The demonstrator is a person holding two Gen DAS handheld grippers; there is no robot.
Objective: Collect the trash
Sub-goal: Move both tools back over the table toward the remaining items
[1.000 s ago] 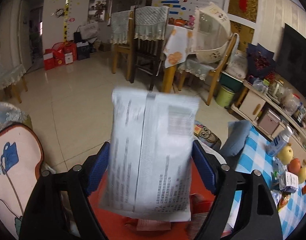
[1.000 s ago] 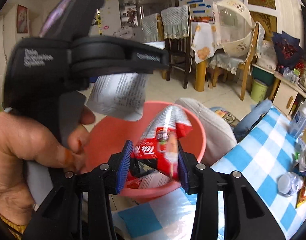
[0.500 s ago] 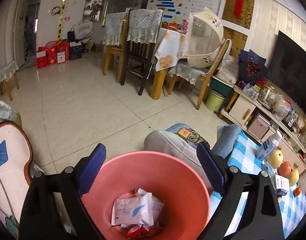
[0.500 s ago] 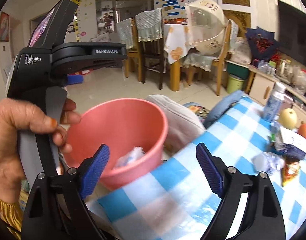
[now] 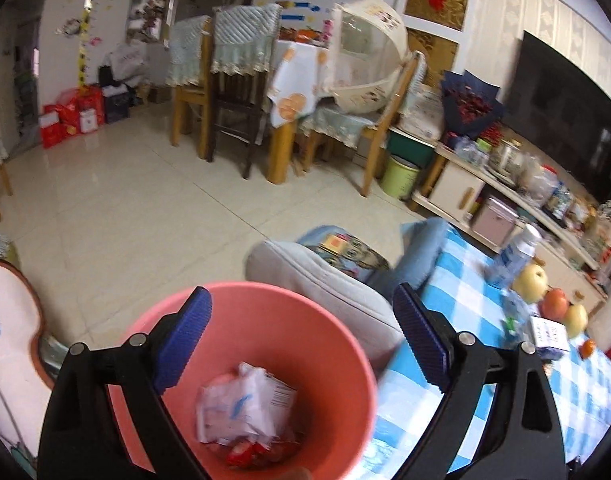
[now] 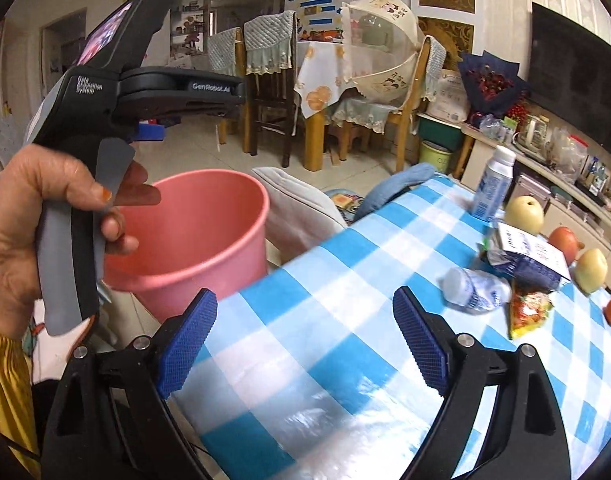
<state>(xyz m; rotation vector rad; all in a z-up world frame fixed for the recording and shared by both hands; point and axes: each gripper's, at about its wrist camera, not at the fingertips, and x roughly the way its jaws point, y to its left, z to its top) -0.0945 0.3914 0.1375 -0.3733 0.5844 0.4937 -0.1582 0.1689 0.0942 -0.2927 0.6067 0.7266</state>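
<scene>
Left wrist view: the left gripper [image 5: 301,340] hangs over a pink bin [image 5: 337,340], jaws wide apart and empty, seemingly poised for dropping trash in. A white wrapper [image 5: 245,408] and red scraps [image 5: 249,454] lie at the bin's bottom.

Right wrist view: the right gripper [image 6: 303,340], jaws apart and empty, faces the checked counter [image 6: 325,320]. More trash waits far right: a crushed bottle [image 6: 475,292], a carton [image 6: 525,256] and a snack packet [image 6: 527,314], beside fruit. The bin stands left, off the counter's edge, within easy reach.
</scene>
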